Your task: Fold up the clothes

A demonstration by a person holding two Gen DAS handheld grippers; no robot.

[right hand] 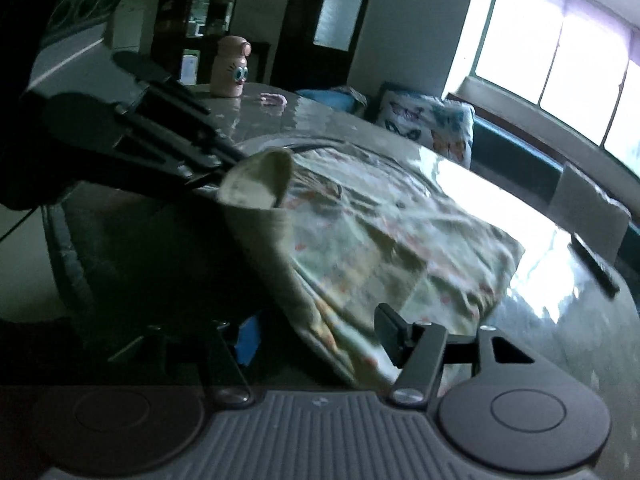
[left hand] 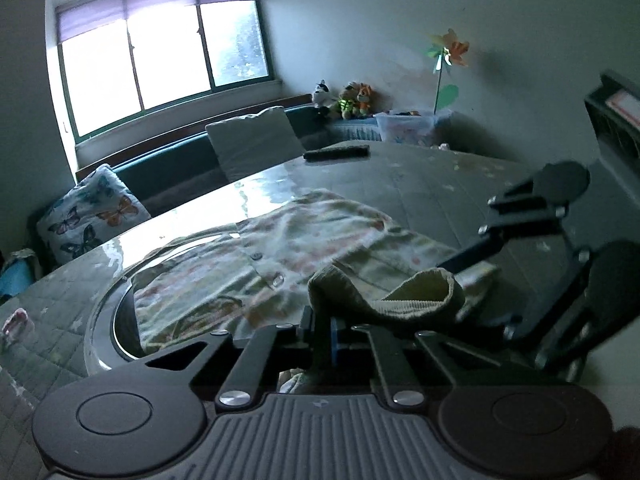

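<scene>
left gripper (left hand: pixel 324 344), at 6 o'clock in the left wrist view, is clenched on a ribbed cuff (left hand: pixel 384 288) of a floral garment (left hand: pixel 280 248); the cuff stands up in a loop just beyond the pinched pads. right gripper (right hand: pixel 316 340), at 6 o'clock in the right wrist view, is released, its jaws standing apart with the garment's near edge (right hand: pixel 340 344) lying between them, not pressed. the garment is spread flat over a round glass-topped table (left hand: pixel 420 184), covering its middle from 9 to 3 o'clock in the left wrist view, buttons (left hand: pixel 256 256) facing up. in the right wrist view the left gripper enters from 10 o'clock, holding the raised cuff. a dark flat remote (left hand: pixel 336 153) lies on the table at 12 o'clock, well apart from the garment. a pink bottle (right hand: pixel 232 68) stands at the far rim at 11 o'clock in the right wrist view. a butterfly cushion (left hand: pixel 92 216) sits at 9 o'clock beneath the window (left hand: pixel 160 56).
</scene>
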